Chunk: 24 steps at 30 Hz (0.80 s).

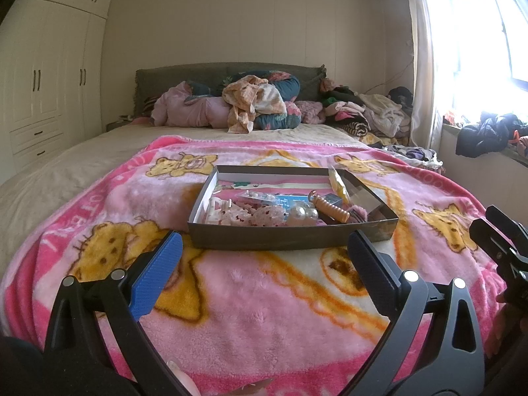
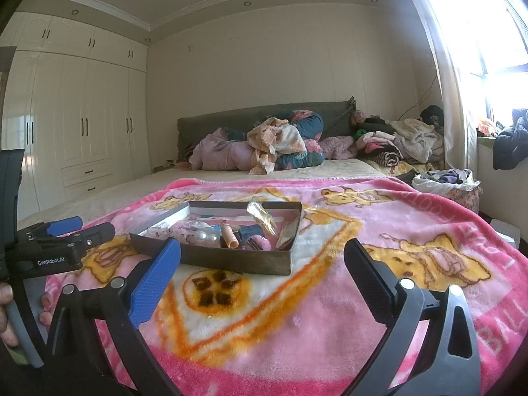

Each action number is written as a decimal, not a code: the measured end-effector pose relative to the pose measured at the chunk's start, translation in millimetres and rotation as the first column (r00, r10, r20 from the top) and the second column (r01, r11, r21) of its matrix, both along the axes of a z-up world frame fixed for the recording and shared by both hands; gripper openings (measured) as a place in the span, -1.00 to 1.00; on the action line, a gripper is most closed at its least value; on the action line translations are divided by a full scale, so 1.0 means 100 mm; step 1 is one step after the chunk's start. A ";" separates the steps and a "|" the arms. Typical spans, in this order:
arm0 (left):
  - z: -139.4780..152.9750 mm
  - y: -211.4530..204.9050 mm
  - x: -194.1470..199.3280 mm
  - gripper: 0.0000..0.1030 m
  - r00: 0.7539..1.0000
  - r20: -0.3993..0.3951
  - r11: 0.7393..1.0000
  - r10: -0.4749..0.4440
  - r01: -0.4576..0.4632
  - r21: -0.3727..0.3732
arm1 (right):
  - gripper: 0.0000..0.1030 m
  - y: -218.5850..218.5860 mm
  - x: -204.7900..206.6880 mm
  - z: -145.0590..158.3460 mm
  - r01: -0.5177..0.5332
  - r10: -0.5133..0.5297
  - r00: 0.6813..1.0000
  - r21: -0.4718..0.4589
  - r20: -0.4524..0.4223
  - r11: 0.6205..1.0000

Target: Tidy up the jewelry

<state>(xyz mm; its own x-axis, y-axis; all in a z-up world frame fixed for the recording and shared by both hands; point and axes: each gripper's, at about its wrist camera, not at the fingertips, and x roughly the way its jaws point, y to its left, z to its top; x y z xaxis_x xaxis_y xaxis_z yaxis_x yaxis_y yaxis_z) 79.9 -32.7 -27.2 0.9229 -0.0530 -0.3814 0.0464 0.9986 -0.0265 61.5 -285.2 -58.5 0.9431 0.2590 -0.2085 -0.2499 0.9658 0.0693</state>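
Both your left gripper (image 1: 264,257) and right gripper (image 2: 262,264) hover wide open, empty; the jewelry-filled box (image 1: 290,239) lies at 12 o'clock on the blanket (image 1: 264,313). Sorted or unsorted: undeterminable.

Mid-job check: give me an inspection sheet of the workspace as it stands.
Surface: pink cartoon blanket spread over the bed.
Job's things: shallow dark box holding pearly beads, a ribbed tan piece and pale pink trinkets.
Clutter: clothes heap at the headboard; more by the window.
Grippers: left tool open, empty; right tool open, empty.
Cables: thin wire on the far wall.
Surroundings: white wardrobe, bright window.
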 end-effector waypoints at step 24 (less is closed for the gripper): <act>0.00 0.00 -0.01 0.78 1.000 0.000 1.000 -0.001 0.001 0.000 | 0.88 0.00 0.00 0.00 0.001 -0.001 1.000 0.000 0.000 1.000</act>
